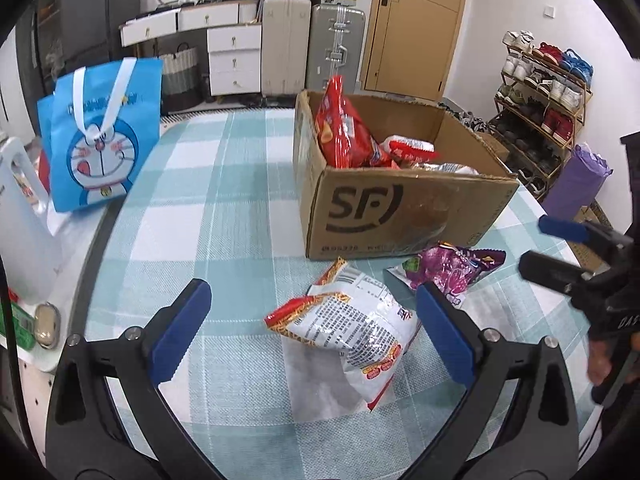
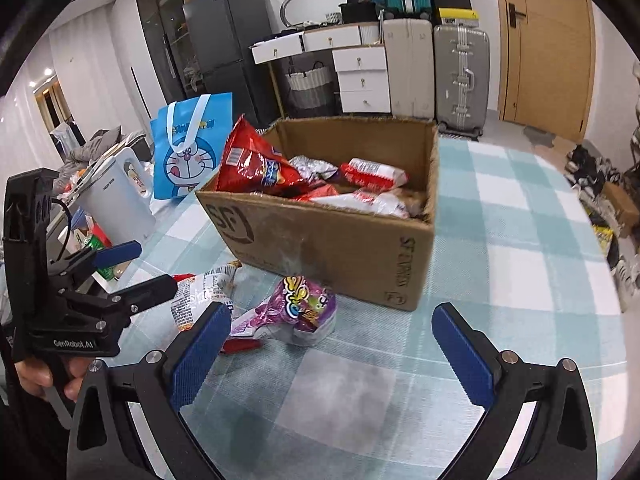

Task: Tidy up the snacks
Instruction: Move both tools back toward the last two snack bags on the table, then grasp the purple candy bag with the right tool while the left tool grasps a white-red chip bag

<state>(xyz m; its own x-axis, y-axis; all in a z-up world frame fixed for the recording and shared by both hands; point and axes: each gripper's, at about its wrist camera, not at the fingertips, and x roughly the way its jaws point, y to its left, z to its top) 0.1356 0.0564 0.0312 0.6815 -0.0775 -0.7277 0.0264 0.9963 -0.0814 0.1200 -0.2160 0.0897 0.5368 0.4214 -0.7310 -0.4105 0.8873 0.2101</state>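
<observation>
A cardboard SF box [image 1: 408, 208] stands on the checked tablecloth and holds several snack bags, a tall red one [image 1: 340, 128] upright at its left; it also shows in the right wrist view [image 2: 340, 248]. A white and red snack bag [image 1: 352, 324] lies in front of the box, between the fingers of my open left gripper [image 1: 316, 332]. A purple snack bag [image 1: 452, 270] lies beside it, next to the box; it also shows in the right wrist view [image 2: 300, 312]. My right gripper [image 2: 332, 344] is open and empty, just right of the purple bag.
A blue Doraemon bag [image 1: 100, 136] stands at the table's left edge, with a white kettle [image 2: 120, 200] beside it. Suitcases, drawers and a shoe rack [image 1: 540, 100] stand beyond the table.
</observation>
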